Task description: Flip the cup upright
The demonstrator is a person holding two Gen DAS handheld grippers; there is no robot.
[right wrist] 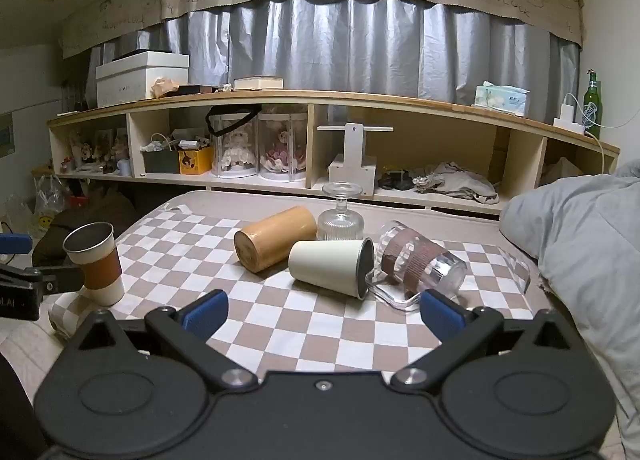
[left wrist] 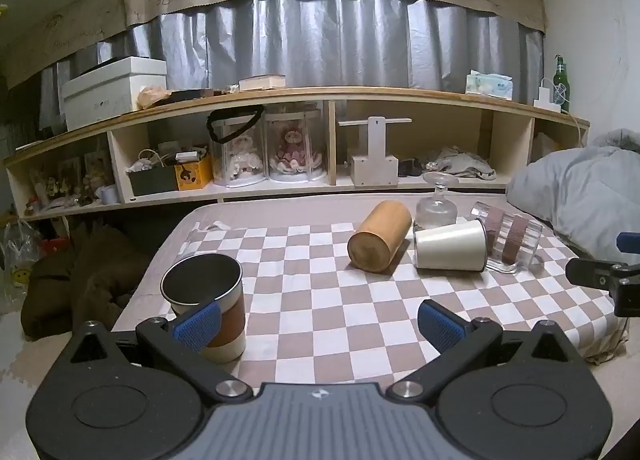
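the cloth (left wrist: 320,320) is checked in brown and white; the upright cup (left wrist: 208,300) is cream with a brown band and a dark inside. the lying cup (right wrist: 328,266) is cream, the cylinder (right wrist: 276,236) tan, and the clear mug (right wrist: 420,264) carries brown bands. both grippers have blue pads (left wrist: 198,324) on black frames.

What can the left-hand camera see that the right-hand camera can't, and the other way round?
Only the left view looks down into the upright brown-banded cup, close beside its own open left gripper. Only the right view shows the cream cup's open mouth and the clear glass mug in full. Both show the wooden cylinder, the upside-down stemmed glass and the checkered cloth.
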